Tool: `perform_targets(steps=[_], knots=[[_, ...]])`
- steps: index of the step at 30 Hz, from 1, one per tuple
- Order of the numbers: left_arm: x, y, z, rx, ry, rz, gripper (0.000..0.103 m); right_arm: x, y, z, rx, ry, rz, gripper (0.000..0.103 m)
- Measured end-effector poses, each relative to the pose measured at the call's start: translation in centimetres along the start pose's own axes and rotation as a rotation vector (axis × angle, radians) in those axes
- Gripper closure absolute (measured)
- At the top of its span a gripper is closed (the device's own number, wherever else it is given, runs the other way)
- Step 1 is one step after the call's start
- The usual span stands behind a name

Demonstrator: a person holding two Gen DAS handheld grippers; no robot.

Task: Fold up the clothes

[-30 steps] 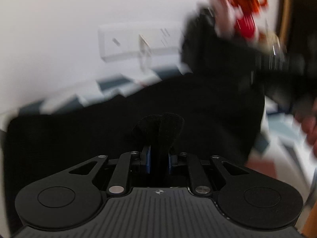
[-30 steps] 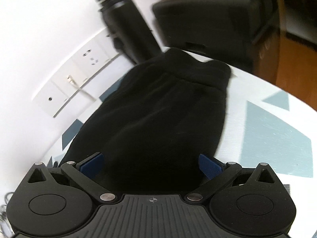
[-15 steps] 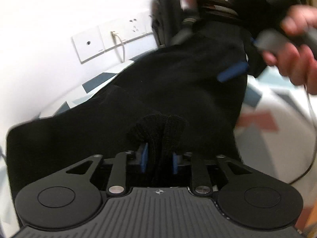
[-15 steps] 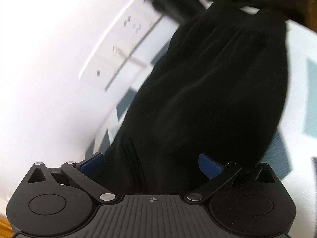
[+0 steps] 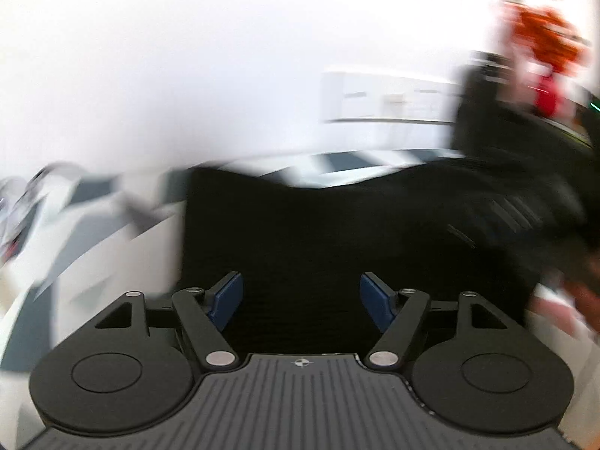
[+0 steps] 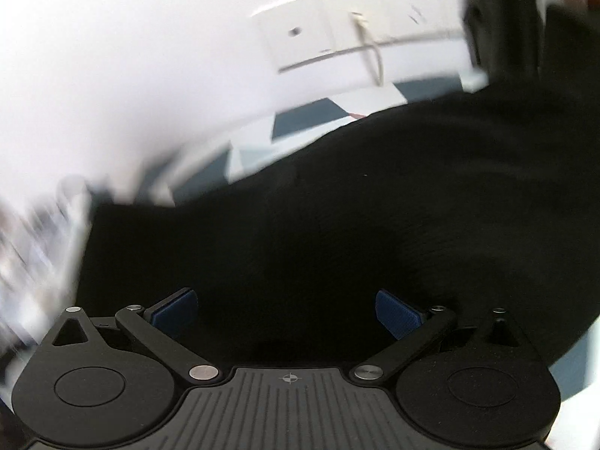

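Left wrist view: left gripper (image 5: 299, 296) has just been opening, nothing pinched between its blue pads. Right gripper (image 6: 287, 313) also gapes empty. Beyond both, the black knitted garment (image 5: 337, 232) lies flat on the white, grey-patterned table (image 6: 300, 123); one fold seems laid, more probably remain.

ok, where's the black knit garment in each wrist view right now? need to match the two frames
Left wrist: the black knit garment fills the centre and lower middle, its squared-off end at left, running right toward the frame edge.
Right wrist: it spreads across the middle and right, from lower left up to the upper right.
Shared landmark: the white wall socket panel, above the garment in both views, blurred in the left one.
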State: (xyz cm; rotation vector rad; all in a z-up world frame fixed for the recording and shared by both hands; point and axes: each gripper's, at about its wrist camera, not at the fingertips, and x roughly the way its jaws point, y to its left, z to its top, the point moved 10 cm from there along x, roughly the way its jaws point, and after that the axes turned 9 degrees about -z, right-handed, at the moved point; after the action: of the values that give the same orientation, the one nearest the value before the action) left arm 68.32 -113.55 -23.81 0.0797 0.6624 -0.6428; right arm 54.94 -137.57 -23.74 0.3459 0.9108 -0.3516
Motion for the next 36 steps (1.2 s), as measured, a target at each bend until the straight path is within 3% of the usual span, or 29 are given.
perform_targets(steps=[2, 4, 8, 14, 17, 21, 24, 29, 33, 36], knots=[[0.6, 1.6, -0.5, -0.013, 0.023, 0.045, 0.032, 0.0, 0.1, -1.6, -0.108, 0.009, -0.070, 0.001], [1.2, 1.7, -0.9, 0.024, 0.049, 0.052, 0.026, -0.5, -0.3, -3.1, -0.158, -0.022, -0.078, 0.001], [2.5, 0.9, -1.5, 0.113, 0.103, 0.072, 0.014, -1.0, -0.8, -3.8, -0.133, -0.022, -0.091, 0.001], [4.3, 0.9, -2.1, 0.087, 0.179, 0.090, 0.008, -1.4, -1.1, -3.4, -0.168, -0.032, -0.114, 0.001], [4.6, 0.9, -1.6, 0.094, 0.185, 0.097, 0.007, -2.1, -2.9, -3.0, -0.061, -0.021, -0.063, 0.001], [4.6, 0.2, 1.5, 0.127, 0.107, 0.067, 0.007, -4.7, -6.6, -1.1, 0.153, -0.085, 0.015, 0.001], [6.2, -0.2, 3.7, 0.162, 0.080, 0.055, 0.007, -5.8, -10.6, 0.3, 0.282, -0.135, -0.014, 0.001], [10.4, 1.2, 5.4, 0.063, 0.103, 0.009, 0.011, -5.9, -16.3, 0.9, 0.474, -0.159, -0.059, 0.001], [13.6, 2.5, 4.2, 0.058, 0.198, 0.056, 0.007, -5.9, -20.0, 0.7, 0.586, -0.186, -0.078, 0.001], [13.8, 2.3, 3.8, 0.078, 0.175, 0.074, 0.004, -5.8, -22.4, 0.2, 0.599, -0.192, -0.122, 0.001]])
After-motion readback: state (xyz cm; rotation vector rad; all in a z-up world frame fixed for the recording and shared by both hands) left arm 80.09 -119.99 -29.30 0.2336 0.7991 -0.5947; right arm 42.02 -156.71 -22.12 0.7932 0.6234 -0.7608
